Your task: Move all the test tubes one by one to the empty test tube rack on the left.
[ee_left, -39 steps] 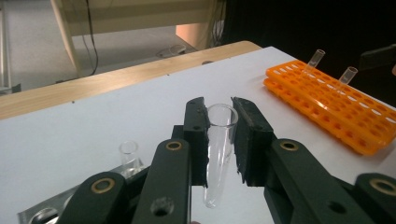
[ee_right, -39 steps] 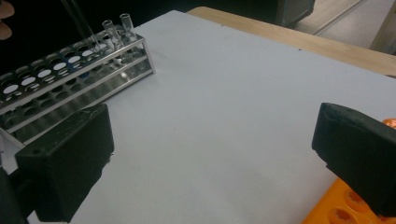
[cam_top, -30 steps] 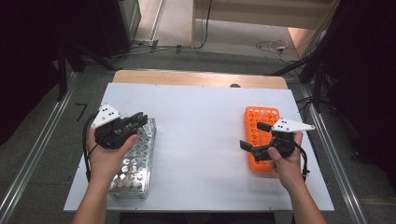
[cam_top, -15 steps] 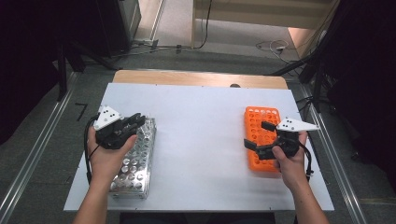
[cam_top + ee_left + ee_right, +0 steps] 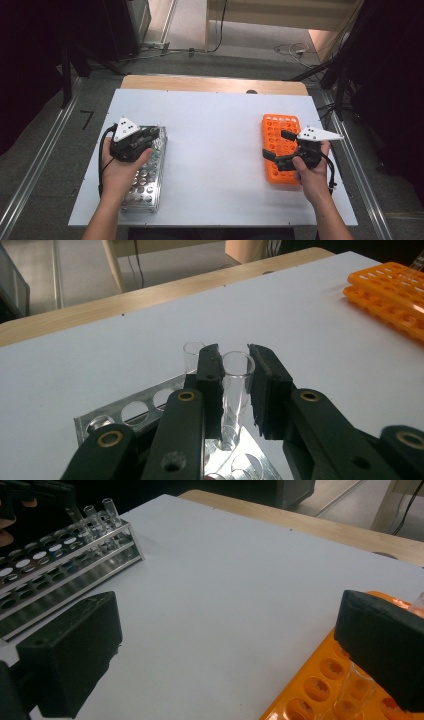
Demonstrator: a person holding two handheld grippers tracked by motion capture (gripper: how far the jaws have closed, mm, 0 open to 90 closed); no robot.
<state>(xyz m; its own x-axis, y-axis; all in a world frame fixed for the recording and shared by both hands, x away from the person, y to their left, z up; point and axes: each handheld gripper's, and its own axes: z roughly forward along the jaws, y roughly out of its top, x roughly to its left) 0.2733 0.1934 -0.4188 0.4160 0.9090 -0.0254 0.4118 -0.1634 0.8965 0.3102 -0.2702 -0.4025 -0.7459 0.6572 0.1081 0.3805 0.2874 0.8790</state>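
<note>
- The left hand-held gripper [image 5: 150, 136] is held over the far end of the metal rack [image 5: 145, 182], which lies near the left edge of the white tabletop [image 5: 215, 150].
- In the left gripper view, a clear glass tube [image 5: 236, 390] is seen between the two black jaws; the jaws are drawn close around its upper part, though whether both pads press on the glass cannot be told for certain.
- The tube's lower end is still seated in a hole of the metal rack [image 5: 150, 407] — it stands nearly upright, tilted slightly.
- A second tube [image 5: 192, 354] is seen just behind the left jaw, also standing in the rack.
- The right hand-held gripper [image 5: 277, 146] is held over the orange rack [image 5: 277, 135], well apart from the metal rack, on the right side of the tabletop.
- Its jaws are spread wide in the right gripper view — nothing is held between them.
- A clear tube [image 5: 357, 685] is seen standing in a hole of the orange rack [image 5: 320, 680], just below the right-hand jaw.
- Across the tabletop from the orange rack, the metal rack [image 5: 60, 575] is seen with several tubes upright at its far end.
</note>
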